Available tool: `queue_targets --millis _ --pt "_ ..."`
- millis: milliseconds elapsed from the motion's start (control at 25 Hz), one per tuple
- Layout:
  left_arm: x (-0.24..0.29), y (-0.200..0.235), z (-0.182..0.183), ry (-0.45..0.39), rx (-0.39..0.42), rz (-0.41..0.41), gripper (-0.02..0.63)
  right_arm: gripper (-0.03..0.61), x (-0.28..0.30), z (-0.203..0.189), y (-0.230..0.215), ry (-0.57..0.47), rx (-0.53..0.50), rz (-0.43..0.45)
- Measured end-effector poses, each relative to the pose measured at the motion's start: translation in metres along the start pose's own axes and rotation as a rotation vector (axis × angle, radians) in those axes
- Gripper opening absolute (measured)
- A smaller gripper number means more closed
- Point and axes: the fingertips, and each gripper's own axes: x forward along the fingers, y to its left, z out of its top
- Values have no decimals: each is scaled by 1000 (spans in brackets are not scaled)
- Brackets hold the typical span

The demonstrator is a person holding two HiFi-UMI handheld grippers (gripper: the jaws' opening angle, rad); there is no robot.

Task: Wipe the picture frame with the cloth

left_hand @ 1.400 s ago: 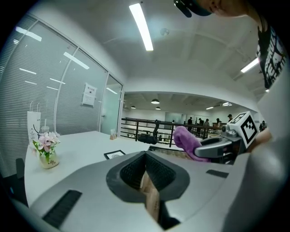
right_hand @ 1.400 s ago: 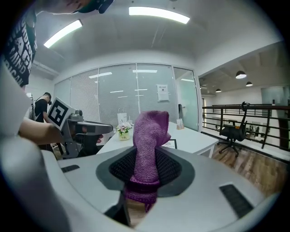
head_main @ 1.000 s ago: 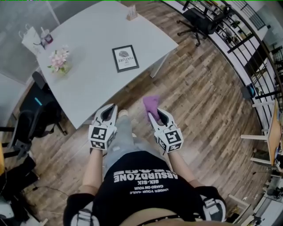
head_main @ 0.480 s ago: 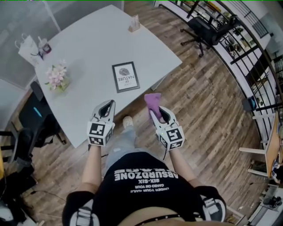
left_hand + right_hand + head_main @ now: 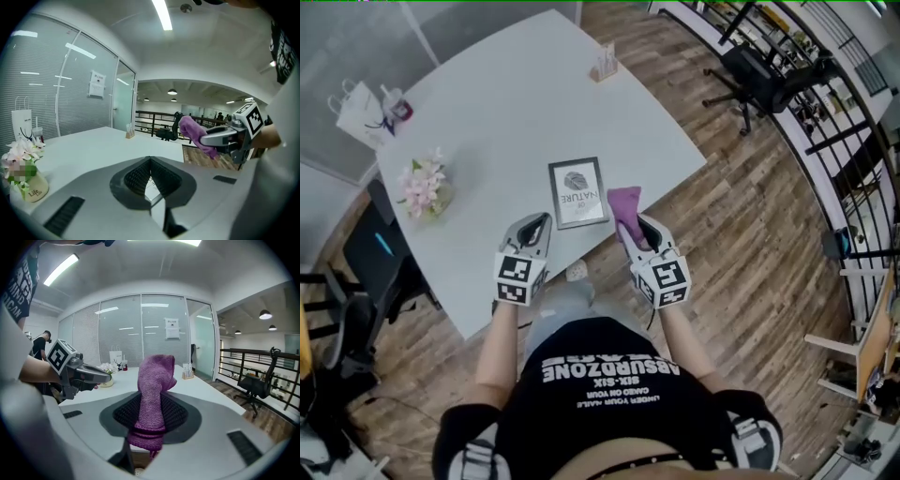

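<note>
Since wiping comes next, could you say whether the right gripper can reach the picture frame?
Probably yes: the right gripper, shut on the cloth, is just beside the picture frame, which lies flat, with nothing between them.

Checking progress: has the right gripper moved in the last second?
Yes. The right gripper, shut on the cloth, has come forward from over the floor to beside the picture frame on the table.

Bright, even ceiling strip lights [image 5: 164, 14]; sharp pictures, fisheye-bent edges
</note>
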Motion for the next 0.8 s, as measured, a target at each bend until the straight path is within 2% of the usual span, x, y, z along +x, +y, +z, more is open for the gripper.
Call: queue_targets --millis 480,800 --pt "44 38 -32 86 -41 12 15 133 94 10 -10 44 -72 66" --pt "82 46 -62 163 -50 -31 15 133 169 1 0 123 -197 143"
